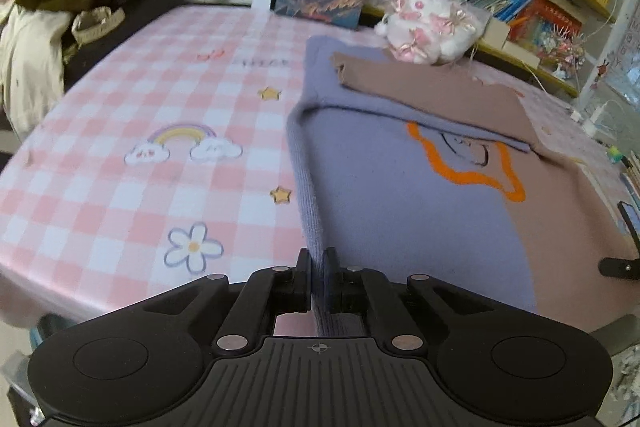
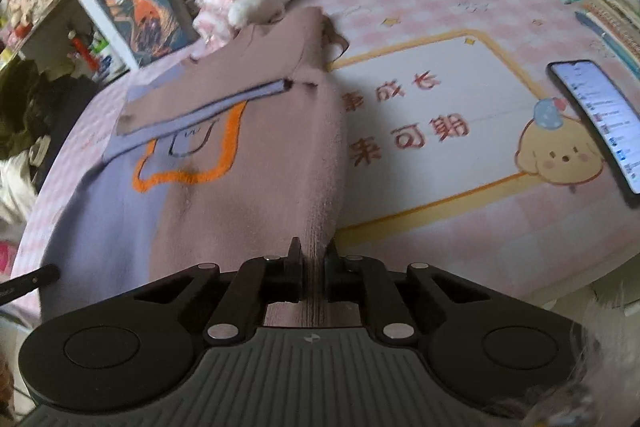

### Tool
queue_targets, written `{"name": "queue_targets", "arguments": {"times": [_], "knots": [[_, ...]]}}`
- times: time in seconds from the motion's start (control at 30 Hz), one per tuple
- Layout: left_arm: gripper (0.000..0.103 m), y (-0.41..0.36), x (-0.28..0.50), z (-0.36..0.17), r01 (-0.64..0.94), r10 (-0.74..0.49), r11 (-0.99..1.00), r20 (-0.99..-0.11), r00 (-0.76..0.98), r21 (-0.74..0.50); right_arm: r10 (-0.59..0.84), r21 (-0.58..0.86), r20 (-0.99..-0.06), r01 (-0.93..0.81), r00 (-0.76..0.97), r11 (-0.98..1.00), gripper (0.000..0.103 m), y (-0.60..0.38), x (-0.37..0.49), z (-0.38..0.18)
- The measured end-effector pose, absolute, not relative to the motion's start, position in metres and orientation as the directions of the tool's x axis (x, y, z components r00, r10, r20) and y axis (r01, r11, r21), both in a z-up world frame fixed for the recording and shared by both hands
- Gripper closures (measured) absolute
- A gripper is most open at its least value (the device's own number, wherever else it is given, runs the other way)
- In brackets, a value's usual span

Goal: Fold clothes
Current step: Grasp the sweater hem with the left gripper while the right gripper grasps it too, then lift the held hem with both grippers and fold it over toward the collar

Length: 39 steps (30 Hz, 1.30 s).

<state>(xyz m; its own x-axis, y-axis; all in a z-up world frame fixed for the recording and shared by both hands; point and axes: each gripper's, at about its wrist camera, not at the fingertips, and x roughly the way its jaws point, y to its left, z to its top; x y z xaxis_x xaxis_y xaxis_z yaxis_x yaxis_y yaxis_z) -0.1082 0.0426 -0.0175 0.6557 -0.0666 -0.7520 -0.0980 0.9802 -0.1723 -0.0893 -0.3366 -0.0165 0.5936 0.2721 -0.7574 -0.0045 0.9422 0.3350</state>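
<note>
Both hem corners of the sweater (image 1: pixel 400 211) are pinched, at bottom centre, by the closed left gripper (image 1: pixel 318 263) and right gripper (image 2: pixel 313 259). Unequal lifting could skew the fold, or the sleeves could be shaken loose.

Both wrist views close, angled down, sharing sweater (image 1: pixel 400 211)

Lilac-and-mauve sweater (image 1: pixel 400 211) (orange star outline), pink-white checked tablecloth (image 1: pixel 120 187), white-pink plush (image 1: pixel 432 23), black fingers (image 1: pixel 304 267)
</note>
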Motion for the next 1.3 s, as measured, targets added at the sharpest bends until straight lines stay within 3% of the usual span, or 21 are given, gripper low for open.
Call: {"name": "queue_targets", "arguments": {"times": [0.27, 0.47, 0.57, 0.63, 1.3], "knots": [[0.091, 0.043, -0.106, -0.026, -0.112, -0.092, 0.973, -0.778, 0.621, -0.204, 0.276, 0.335, -0.779, 0.002, 0.563, 0.942, 0.091, -0.336, -0.089, -0.026], [0.079, 0.045, -0.107, -0.03, -0.129, -0.104, 0.964, -0.778, 0.62, -0.231, 0.286, 0.334, -0.786, -0.012, 0.548, 0.942, 0.088, -0.333, -0.091, -0.031], [0.082, 0.045, -0.106, -0.03, -0.134, -0.106, 0.961, -0.774, 0.624, -0.241, 0.289, 0.327, -0.786, -0.029, 0.546, 0.944, 0.088, -0.33, -0.091, -0.031], [0.098, 0.046, -0.106, -0.031, -0.138, -0.108, 0.959, -0.771, 0.627, -0.247, 0.287, 0.32, -0.788, -0.035, 0.544, 0.947, 0.091, -0.329, -0.09, -0.031], [0.099, 0.066, -0.14, -0.02, -0.131, -0.256, 0.895, -0.733, 0.631, -0.425, 0.315, 0.44, -0.769, 0.103, 0.556, 0.892, 0.095, -0.355, -0.132, -0.016]]}}
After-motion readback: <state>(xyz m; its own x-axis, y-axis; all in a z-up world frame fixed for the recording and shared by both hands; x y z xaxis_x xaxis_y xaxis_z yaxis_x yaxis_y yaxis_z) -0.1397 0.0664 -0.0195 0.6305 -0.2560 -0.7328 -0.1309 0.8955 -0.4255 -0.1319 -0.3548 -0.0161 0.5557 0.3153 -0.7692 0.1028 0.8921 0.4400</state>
